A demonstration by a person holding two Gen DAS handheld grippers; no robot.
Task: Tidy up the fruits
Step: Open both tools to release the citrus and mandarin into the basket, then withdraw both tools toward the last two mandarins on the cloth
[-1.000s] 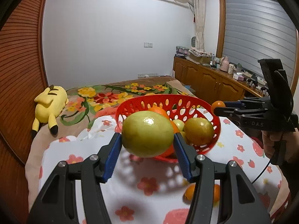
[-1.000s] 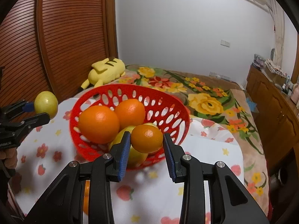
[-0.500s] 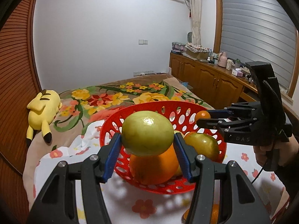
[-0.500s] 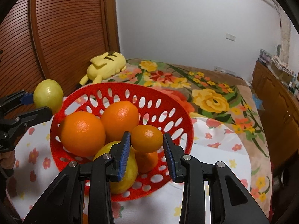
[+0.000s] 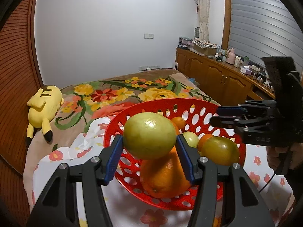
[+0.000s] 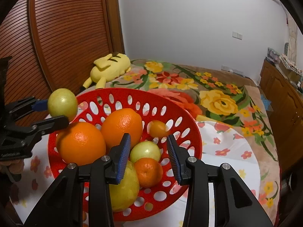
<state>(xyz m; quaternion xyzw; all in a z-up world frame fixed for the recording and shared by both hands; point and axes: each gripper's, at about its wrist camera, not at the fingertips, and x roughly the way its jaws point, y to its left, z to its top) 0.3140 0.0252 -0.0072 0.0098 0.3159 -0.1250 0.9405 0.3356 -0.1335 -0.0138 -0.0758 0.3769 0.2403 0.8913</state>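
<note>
From where I sit, the red perforated basket is my landmark, resting on the white flower-print cloth. To the basket's left, over its left rim, my left gripper is clamped on a yellow-green guava, both blue pads pressed against its sides; in the right wrist view the same fruit hangs just above the rim. Inside the basket, from left to right, lie two big oranges touching each other, a pale green fruit with a mandarin just below it, and a small orange against the far wall. My right gripper hovers above the basket's middle, jaws spread wide with nothing between them. Beyond the basket, a yellow plush toy lies on the floral blanket.
</note>
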